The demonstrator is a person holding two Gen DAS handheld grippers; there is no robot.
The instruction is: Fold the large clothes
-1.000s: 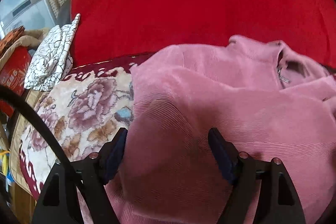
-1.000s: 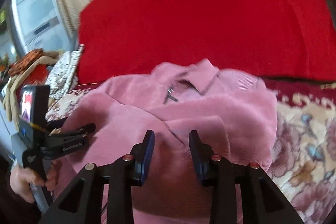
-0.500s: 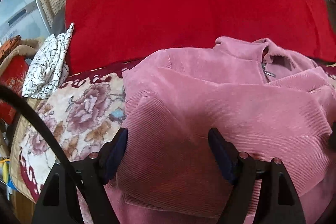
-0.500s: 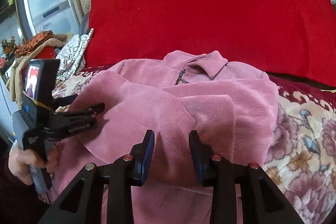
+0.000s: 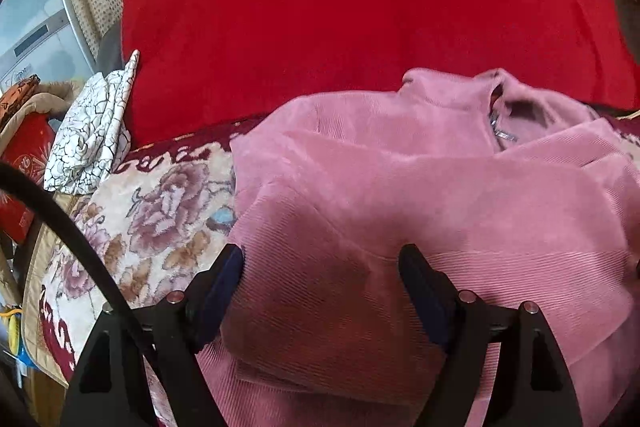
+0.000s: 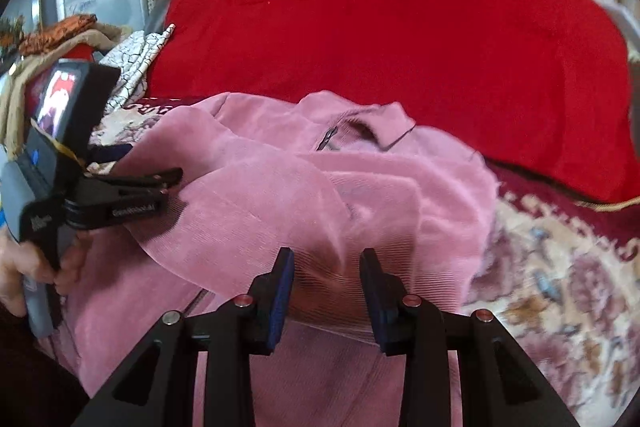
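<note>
A pink corduroy jacket (image 5: 400, 187) lies on the floral blanket (image 5: 160, 211), collar and zip (image 6: 332, 135) toward the red cushion. Its lower part is folded up over the body. My left gripper (image 5: 320, 267) has its jaws wide and still opening, with a thick fold of the jacket lying loosely between them. In the right wrist view the left gripper (image 6: 140, 167) shows at the jacket's left edge, held by a hand (image 6: 24, 267). My right gripper (image 6: 326, 267) is shut on the folded edge of the jacket (image 6: 400, 195), and the cloth is pinched between its blue pads (image 6: 282, 287).
A big red cushion (image 5: 360, 11) backs the blanket. A white crackle-patterned cloth (image 5: 92, 131) lies at the far left beside it. Piled items and a red box (image 5: 24, 147) sit beyond the left edge. Bare floral blanket (image 6: 560, 287) spreads to the right of the jacket.
The right gripper has slid sideways and rolled while keeping hold of the fold. The jacket's collar has shifted across both views. The left gripper has stayed in place, its jaws slightly wider.
</note>
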